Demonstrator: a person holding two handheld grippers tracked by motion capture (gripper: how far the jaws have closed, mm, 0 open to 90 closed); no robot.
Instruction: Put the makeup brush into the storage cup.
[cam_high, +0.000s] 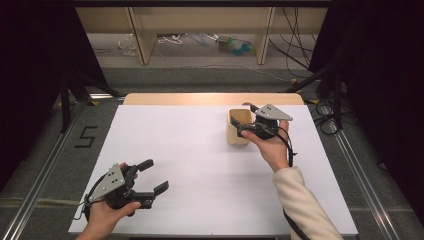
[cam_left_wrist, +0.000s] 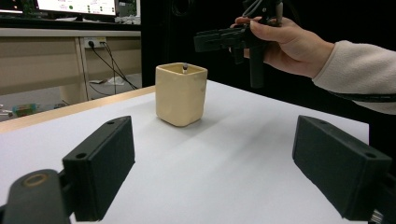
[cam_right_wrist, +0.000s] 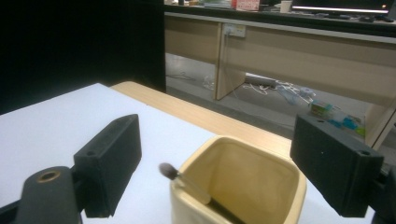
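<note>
A cream square cup (cam_high: 238, 127) (cam_left_wrist: 180, 93) (cam_right_wrist: 238, 186) stands upright on the white table (cam_high: 190, 165), right of centre. A thin stick with a dark tip (cam_right_wrist: 187, 179) leans inside it, its tip (cam_left_wrist: 185, 67) poking over the rim. My right gripper (cam_high: 243, 120) (cam_right_wrist: 217, 172) hovers just above the cup, open, jaws either side of the rim with nothing between them. It shows farther off as the right gripper (cam_left_wrist: 233, 39), held in a hand. My left gripper (cam_high: 156, 176) (cam_left_wrist: 215, 172) rests near the front left corner, open and empty, pointing toward the cup.
The table's wooden far edge (cam_high: 212, 98) borders a floor with cables (cam_high: 295, 35) and wooden desk legs (cam_high: 142, 42). A "5" mark (cam_high: 86, 136) lies on the floor at left. Metal rails (cam_high: 357, 170) run along both table sides.
</note>
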